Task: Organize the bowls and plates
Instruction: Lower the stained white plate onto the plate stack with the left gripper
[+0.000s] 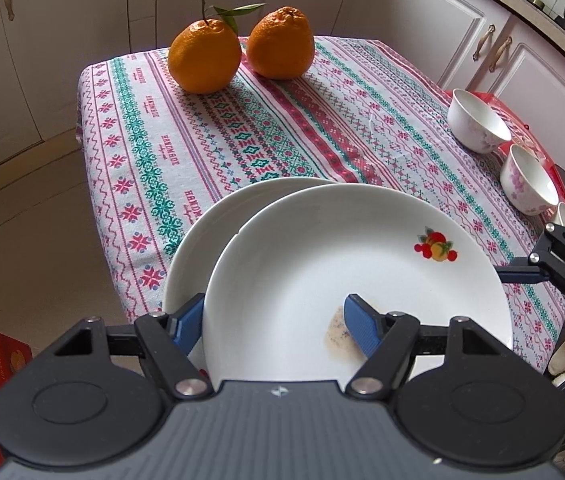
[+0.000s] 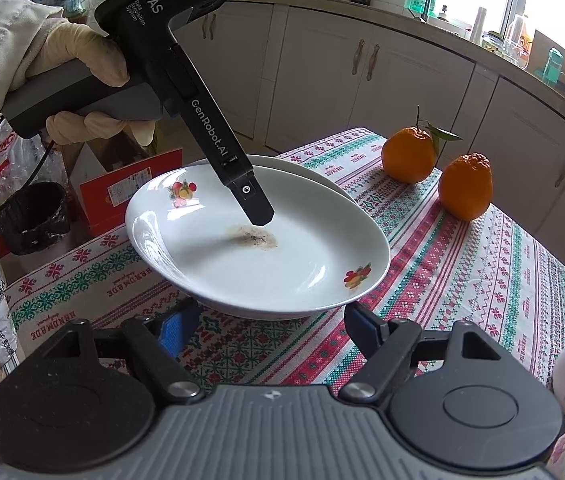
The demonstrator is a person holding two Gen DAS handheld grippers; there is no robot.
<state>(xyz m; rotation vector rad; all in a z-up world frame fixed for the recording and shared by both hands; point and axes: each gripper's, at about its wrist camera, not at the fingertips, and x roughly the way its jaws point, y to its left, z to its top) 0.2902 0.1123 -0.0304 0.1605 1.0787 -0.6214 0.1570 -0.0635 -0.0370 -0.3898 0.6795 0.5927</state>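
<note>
Both wrists close, sharing plate (image 1: pixel 322 272) (seemingly)

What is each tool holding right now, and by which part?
The left tool grips the fruit-patterned plate by its near rim, one finger above and one below. The right tool holds nothing; it is open beside the plate.

Glossy ceramic plate (image 1: pixel 322 248); woven matt tablecloth (image 1: pixel 242 120).

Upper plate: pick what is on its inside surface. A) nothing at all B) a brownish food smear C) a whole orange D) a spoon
B: the upper plate carries a brownish speckled smear near its middle, beside one of the left gripper's fingers.
</note>
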